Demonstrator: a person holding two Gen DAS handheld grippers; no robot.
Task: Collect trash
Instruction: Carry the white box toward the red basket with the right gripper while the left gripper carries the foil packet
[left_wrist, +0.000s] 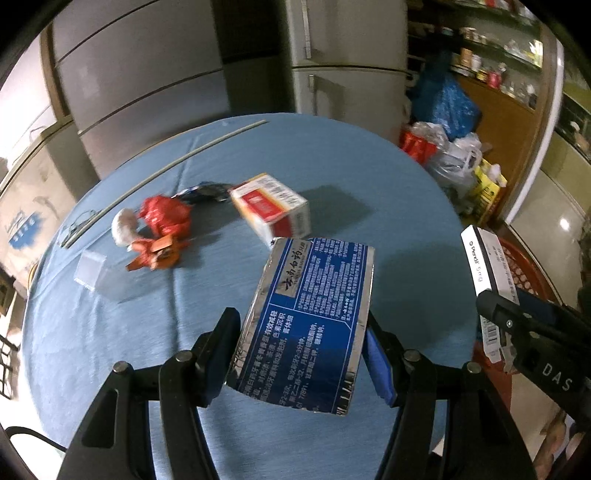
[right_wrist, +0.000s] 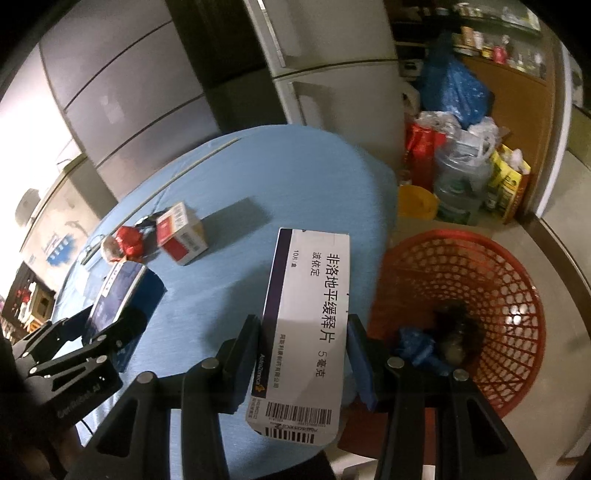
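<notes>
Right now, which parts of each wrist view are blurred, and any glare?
Left wrist: red wrapper and red-and-white box smeared, blue box sharp. Right wrist: white box print crisp, glare inside the red basket, far table soft.

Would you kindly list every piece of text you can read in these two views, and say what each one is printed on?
"非洛地平缓释片", "波依定", "5 毫克", "AstraZeneca": white medicine box in the right tool.
"云南白药": blue toothpaste box in the left tool; its fine print is too small to read.
"DAS": body of the right tool, seen from the left wrist.
Red and white box: blurred, unreadable.
</notes>
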